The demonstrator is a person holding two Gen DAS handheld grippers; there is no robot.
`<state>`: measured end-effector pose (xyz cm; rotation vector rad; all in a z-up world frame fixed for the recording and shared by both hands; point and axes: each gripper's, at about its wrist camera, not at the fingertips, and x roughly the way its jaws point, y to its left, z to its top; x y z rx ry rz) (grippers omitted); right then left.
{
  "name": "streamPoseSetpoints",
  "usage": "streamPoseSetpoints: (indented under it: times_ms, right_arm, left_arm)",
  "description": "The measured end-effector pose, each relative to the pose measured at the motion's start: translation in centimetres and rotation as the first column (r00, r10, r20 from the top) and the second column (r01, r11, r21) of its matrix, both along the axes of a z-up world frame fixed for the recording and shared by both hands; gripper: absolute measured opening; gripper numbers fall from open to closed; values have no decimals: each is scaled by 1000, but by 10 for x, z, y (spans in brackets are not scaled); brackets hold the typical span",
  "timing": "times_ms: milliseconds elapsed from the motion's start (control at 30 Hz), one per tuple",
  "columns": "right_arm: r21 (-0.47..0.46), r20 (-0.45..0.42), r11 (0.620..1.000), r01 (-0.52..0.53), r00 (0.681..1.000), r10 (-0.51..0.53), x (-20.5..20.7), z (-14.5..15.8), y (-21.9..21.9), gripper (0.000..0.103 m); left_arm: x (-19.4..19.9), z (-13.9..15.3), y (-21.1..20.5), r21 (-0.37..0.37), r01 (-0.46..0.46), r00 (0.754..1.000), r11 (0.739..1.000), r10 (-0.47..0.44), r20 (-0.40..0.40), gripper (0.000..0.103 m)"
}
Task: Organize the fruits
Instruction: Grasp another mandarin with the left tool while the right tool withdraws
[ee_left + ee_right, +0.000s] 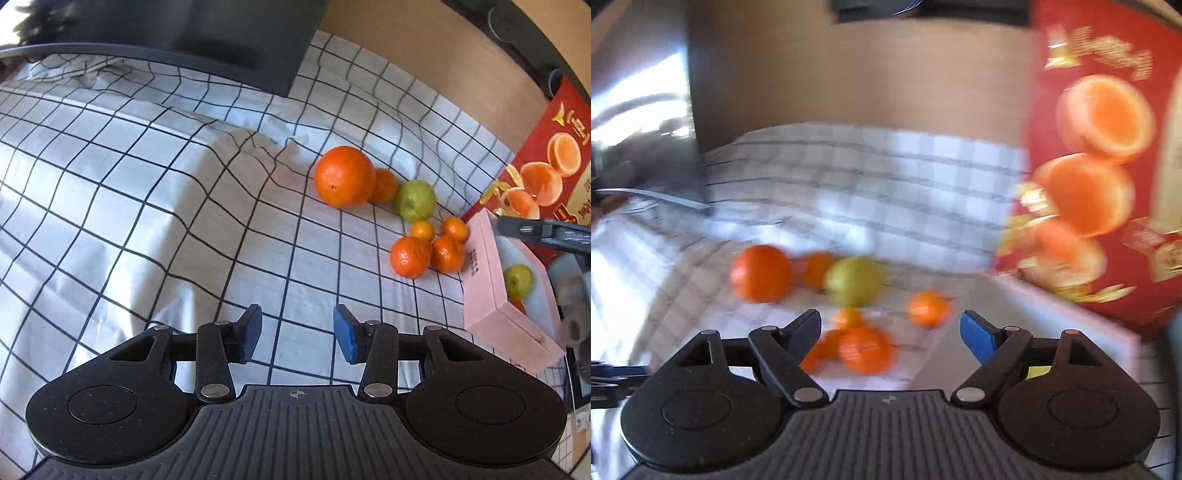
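Looking along the left gripper (pixel 297 332), its two blue-padded fingers stand apart over a white cloth with black grid lines (pixel 147 206), and nothing sits between them. Ahead and to the right, loose fruit lies in a cluster on the cloth: a big orange (pixel 344 176) touching a small orange (pixel 385 185) behind it, a green apple (pixel 416 200) just beside that, and four small tangerines (pixel 410 256) bunched near the corner of a pink box (pixel 491 314). Inside the pink box rest a second green apple (pixel 518 281) and a bit of orange fruit at its lower edge. A red carton printed with orange halves (pixel 543 166) lies behind the box, and part of the other gripper reaches in at the right edge above it. From the right gripper (pixel 890 328), the view is smeared by motion; its fingers are spread wide and empty, with the tangerines (pixel 866 349) blurred on the cloth beyond the gap. Farther off sit the big orange (pixel 761 273) and green apple (pixel 854 281), while the red carton (pixel 1100 166) stands at the right.
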<state>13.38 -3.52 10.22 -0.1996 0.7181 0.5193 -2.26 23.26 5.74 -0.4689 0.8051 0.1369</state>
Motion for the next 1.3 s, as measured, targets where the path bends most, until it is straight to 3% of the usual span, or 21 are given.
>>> streamPoseSetpoints:
  times_ms: [133, 200, 333, 500, 600, 967, 1100, 1300]
  right_arm:
    - [-60, -45, 995, -80, 996, 78, -3, -24, 43, 68]
    - [-88, -60, 990, -108, 993, 103, -5, -38, 60, 67]
    - [-158, -39, 985, -69, 997, 63, -14, -63, 85, 66]
    - [-229, -31, 972, -56, 998, 50, -16, -87, 103, 46]
    - [-239, -24, 969, -56, 998, 52, -23, -90, 103, 43]
    - [-87, -115, 993, -79, 991, 69, -76, -65, 52, 38]
    - [-40, -111, 999, -29, 994, 24, -104, -58, 25, 27]
    - [-20, -90, 999, 38, 995, -40, -127, -57, -4, 27]
  left_arm:
    - [-5, -2, -5, -5, 45, 999, 999, -45, 11, 47]
    - [-5, -7, -8, -13, 65, 998, 998, -65, 13, 47]
    - [-7, -10, -8, -16, 89, 996, 996, -89, 11, 47]
    - [-10, -10, 0, -13, 84, 996, 996, -84, 14, 47]
    - [-7, -13, 4, -16, 78, 997, 997, -78, 4, 47]
    - [15, -22, -17, -12, 188, 982, 982, -188, -16, 47]
    - [28, -22, -34, -3, 256, 967, 967, -256, -10, 47]
    - [49, -20, -67, 11, 359, 933, 933, -359, 6, 47]
